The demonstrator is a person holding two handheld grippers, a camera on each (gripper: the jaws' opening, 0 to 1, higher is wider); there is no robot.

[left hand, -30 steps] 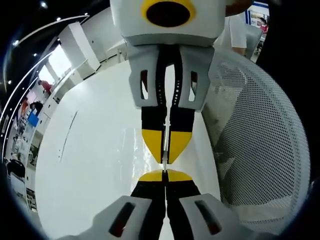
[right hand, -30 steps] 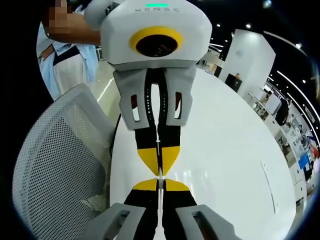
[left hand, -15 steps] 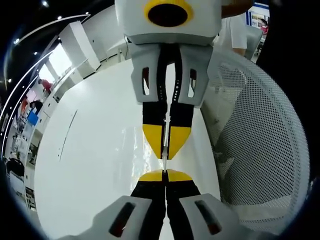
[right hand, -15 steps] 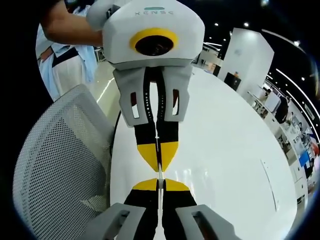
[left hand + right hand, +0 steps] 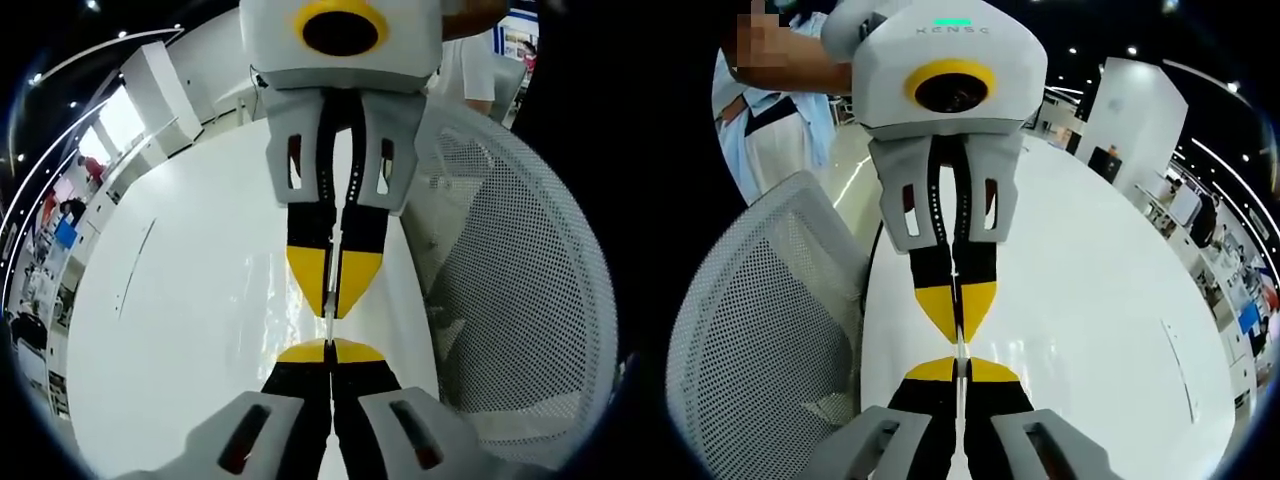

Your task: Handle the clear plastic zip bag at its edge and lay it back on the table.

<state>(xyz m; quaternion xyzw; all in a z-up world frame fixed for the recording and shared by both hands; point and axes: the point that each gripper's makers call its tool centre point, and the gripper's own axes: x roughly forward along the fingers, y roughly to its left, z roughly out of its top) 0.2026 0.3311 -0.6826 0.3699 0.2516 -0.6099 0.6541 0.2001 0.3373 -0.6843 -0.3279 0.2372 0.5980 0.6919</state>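
Note:
The clear plastic zip bag (image 5: pixel 328 328) shows edge-on as a thin clear strip stretched between the two grippers, above the white table (image 5: pixel 190 330). My left gripper (image 5: pixel 328 350) rises from the bottom of the left gripper view, its yellow tips shut on the bag's edge. Facing it from above, my right gripper (image 5: pixel 330 305) is also shut on the strip. In the right gripper view the right gripper (image 5: pixel 960 368) pinches the bag (image 5: pixel 960 348) from below, and the left gripper (image 5: pixel 958 330) hangs opposite, tip to tip.
A white mesh chair back (image 5: pixel 520 270) stands close beside the table's edge, also seen as the mesh chair (image 5: pixel 750 330). A person in a light shirt (image 5: pixel 770 130) stands behind it. The glossy table (image 5: pixel 1110 300) stretches away toward a hall with other people.
The two grippers have drawn very slightly apart along the bag's edge. Both stay shut on it.

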